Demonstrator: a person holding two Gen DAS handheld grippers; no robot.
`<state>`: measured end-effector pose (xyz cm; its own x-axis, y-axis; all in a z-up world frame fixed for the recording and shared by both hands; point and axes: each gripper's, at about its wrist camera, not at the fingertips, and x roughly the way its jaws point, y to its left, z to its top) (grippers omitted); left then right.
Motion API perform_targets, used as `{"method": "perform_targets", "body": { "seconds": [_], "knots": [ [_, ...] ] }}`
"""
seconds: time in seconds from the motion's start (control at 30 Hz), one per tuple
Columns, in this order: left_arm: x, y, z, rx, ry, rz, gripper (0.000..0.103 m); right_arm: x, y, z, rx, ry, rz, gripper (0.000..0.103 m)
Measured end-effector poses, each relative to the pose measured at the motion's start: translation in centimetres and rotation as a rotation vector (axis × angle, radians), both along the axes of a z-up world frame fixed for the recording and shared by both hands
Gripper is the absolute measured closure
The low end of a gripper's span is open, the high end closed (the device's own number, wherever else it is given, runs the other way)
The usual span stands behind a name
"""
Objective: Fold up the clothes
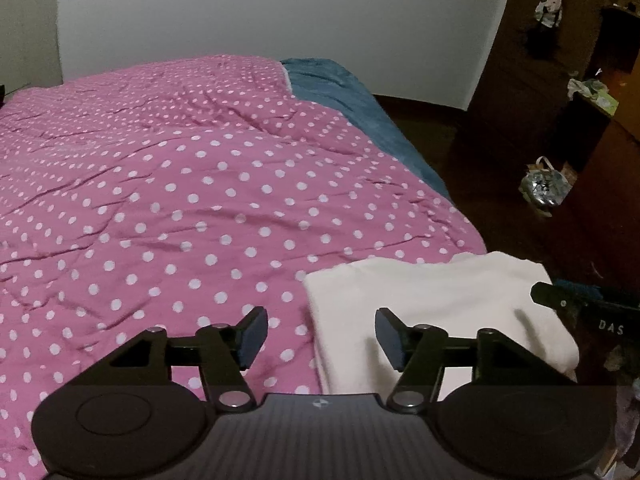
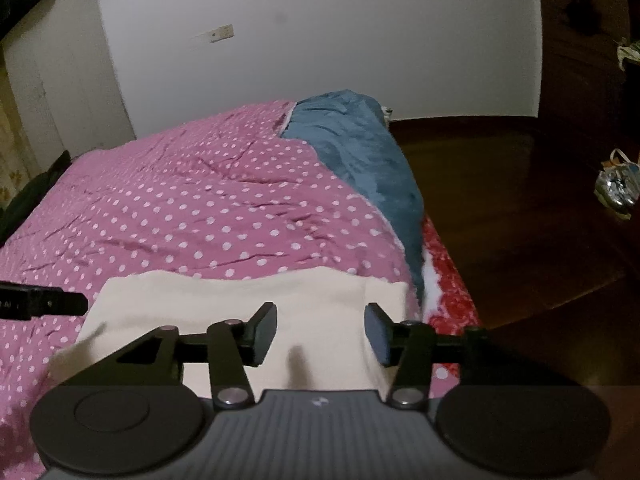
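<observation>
I see both tools spread wide, holding nothing: left tool [image 1: 321,336] over the folded cream garment's [image 1: 432,304] left edge, right tool [image 2: 321,332] above its middle. Garment lies on the pink dotted duvet [image 1: 180,184] near the bed's right edge.

The cream-white soft fabric garment [image 1: 436,312] [image 2: 256,304] lies folded into a compact, roughly rectangular stack of several layers. It rests flat on the pink polka-dot bed cover [image 1: 180,184] [image 2: 192,208], at the near right corner of the bed. Its surface is smooth, with layered edges visible along the left side.
</observation>
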<state>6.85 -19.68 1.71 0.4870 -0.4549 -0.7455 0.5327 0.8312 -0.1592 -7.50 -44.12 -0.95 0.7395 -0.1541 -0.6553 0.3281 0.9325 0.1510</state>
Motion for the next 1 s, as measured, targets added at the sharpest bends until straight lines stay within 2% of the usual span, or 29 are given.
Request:
{"method": "perform_targets", "body": {
  "seconds": [0.17,0.3,0.37,0.53,0.93,1.0],
  "knots": [
    [-0.8,0.1,-0.4,0.011,-0.001,-0.018,0.036,-0.3,0.9,-0.5,0.010,0.014,0.016,0.046],
    [-1.6,-0.1,-0.8,0.030,-0.003,-0.038,0.034,-0.8,1.6,-1.0,0.013,0.036,0.041,0.036],
    [-2.0,-0.2,-1.1,0.047,-0.008,-0.046,0.033,-1.0,1.9,-1.1,0.012,0.040,0.051,0.035],
    [-2.3,-0.3,-1.5,0.070,-0.005,-0.056,0.029,-1.2,2.6,-1.4,0.010,0.063,0.082,0.021],
    [-2.3,0.0,-2.1,0.093,-0.004,-0.059,0.025,1.8,3.3,-1.3,-0.019,0.077,0.092,0.017],
    [-2.3,0.0,-2.2,0.094,-0.003,-0.061,0.025,2.6,3.4,-1.5,-0.022,0.082,0.086,0.012]
  ]
}}
